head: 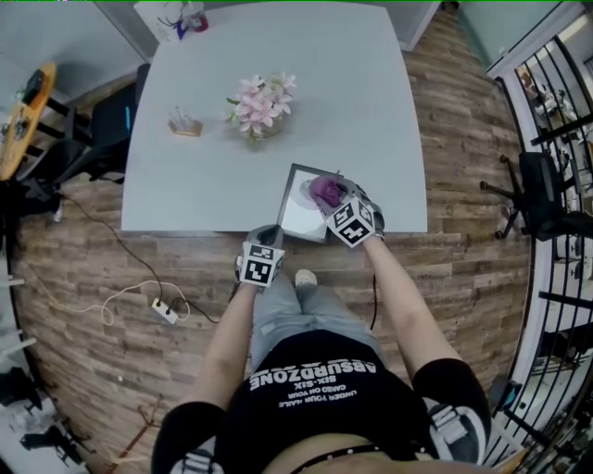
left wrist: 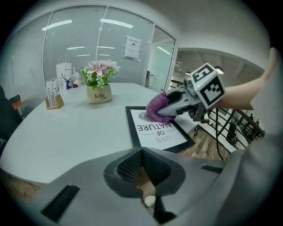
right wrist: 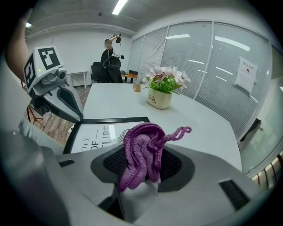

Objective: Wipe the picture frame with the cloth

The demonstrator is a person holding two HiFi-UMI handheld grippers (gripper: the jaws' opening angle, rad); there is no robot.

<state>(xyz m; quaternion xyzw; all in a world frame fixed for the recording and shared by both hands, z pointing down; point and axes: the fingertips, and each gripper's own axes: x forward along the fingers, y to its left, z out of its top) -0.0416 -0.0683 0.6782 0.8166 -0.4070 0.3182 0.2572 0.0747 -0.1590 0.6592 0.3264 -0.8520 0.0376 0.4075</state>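
Observation:
A black picture frame (head: 298, 215) with a white printed sheet lies flat at the near edge of the grey table (head: 371, 111). My right gripper (head: 332, 197) is shut on a purple knitted cloth (head: 322, 191), which rests on the frame's far part. In the left gripper view the cloth (left wrist: 154, 108) covers the print's fingerprint design on the frame (left wrist: 160, 132). My left gripper (head: 265, 233) hovers at the table's edge beside the frame's near left corner, jaws shut with nothing between them. In the right gripper view the cloth (right wrist: 141, 148) bunches between my jaws, with the frame (right wrist: 95, 132) just beyond.
A pot of pink flowers (head: 259, 106) stands mid-table, with a small wooden holder (head: 184, 123) to its left. A white paper bag (head: 176, 18) sits at the far edge. An office chair (head: 542, 199) stands right of the table. A power strip (head: 165, 312) lies on the wood floor.

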